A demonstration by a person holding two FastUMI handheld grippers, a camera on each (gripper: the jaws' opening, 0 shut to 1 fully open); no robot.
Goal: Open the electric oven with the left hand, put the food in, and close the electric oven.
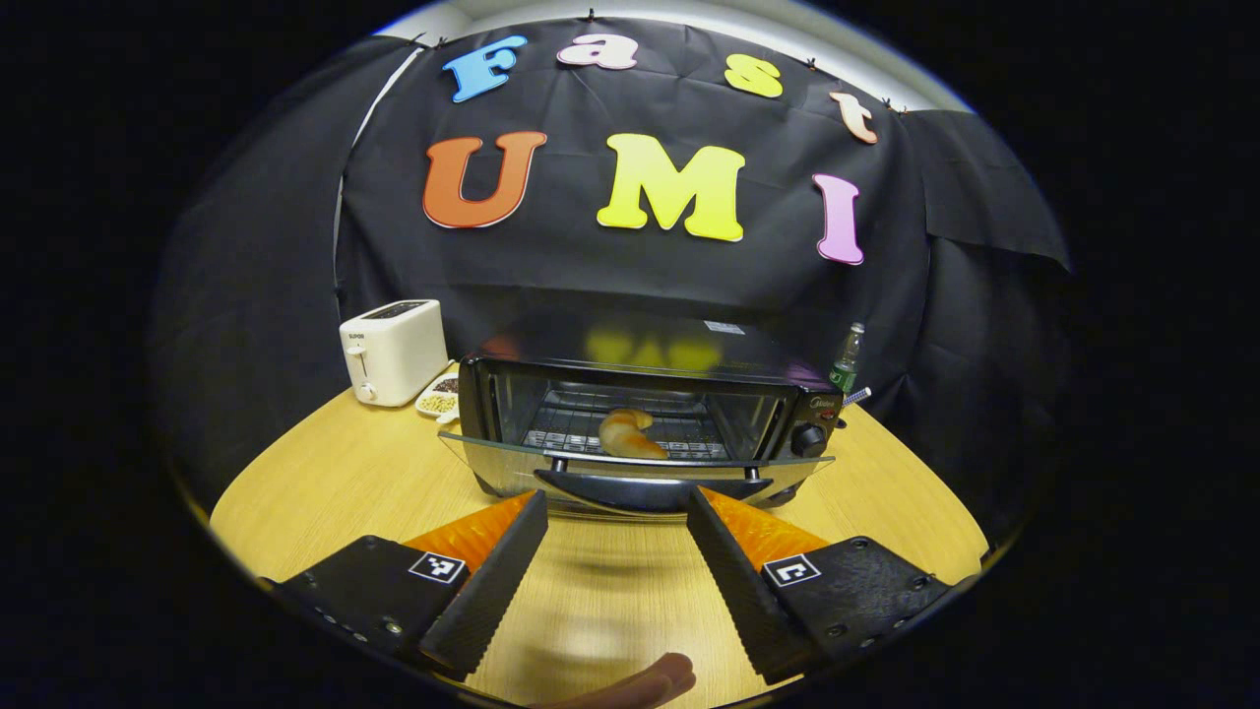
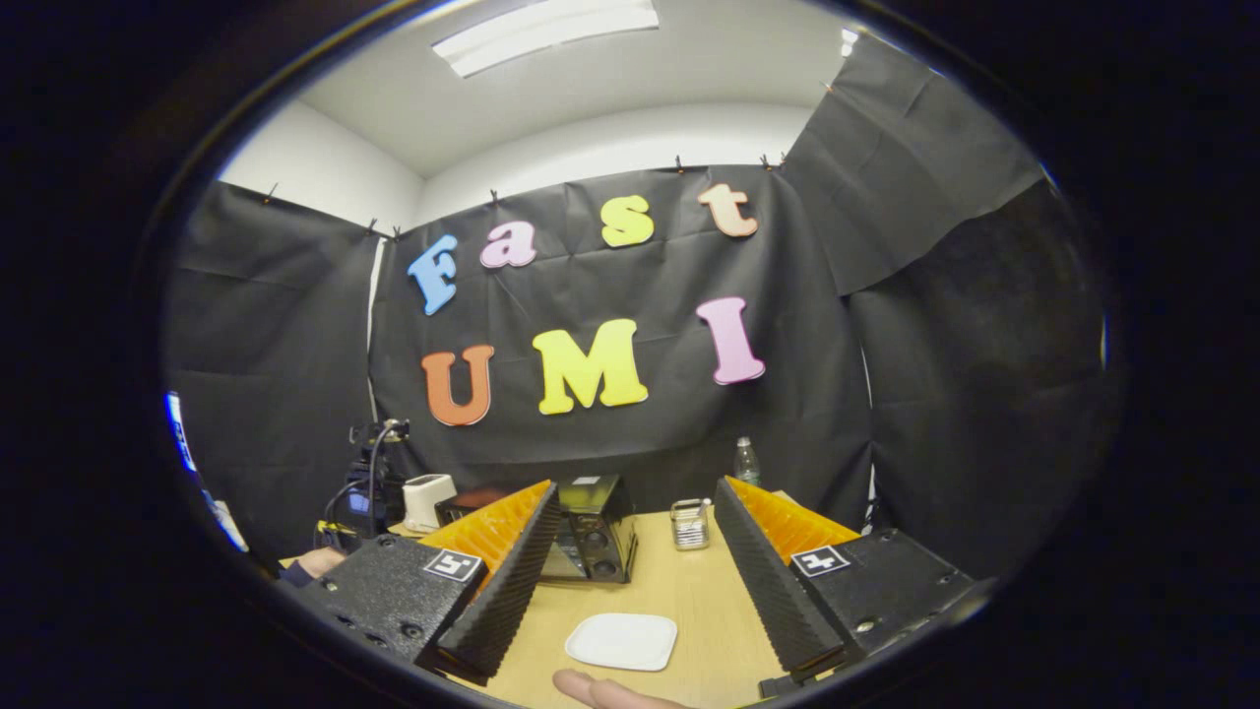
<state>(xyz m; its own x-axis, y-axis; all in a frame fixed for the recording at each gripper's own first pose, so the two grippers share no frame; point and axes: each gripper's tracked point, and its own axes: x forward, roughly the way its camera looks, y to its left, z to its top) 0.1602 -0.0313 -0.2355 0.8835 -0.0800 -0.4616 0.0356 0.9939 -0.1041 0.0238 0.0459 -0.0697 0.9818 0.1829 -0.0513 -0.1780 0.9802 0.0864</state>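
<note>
In the left gripper view the black electric oven (image 1: 650, 394) stands on the wooden table (image 1: 335, 483), its glass door (image 1: 492, 461) folded down about level. A golden croissant (image 1: 627, 433) lies on the rack inside. My left gripper (image 1: 615, 495) is open just in front of the door handle (image 1: 655, 487), with nothing between its fingers. In the right gripper view my right gripper (image 2: 638, 485) is open and holds nothing, raised well back from the oven (image 2: 594, 537). A white plate (image 2: 622, 640) lies bare on the table below it.
A white toaster (image 1: 394, 350) and a small dish of snacks (image 1: 440, 396) sit left of the oven, a bottle (image 1: 845, 359) at its right rear. A small wire holder (image 2: 691, 522) stands right of the oven. A person's hand (image 2: 320, 563) shows at left.
</note>
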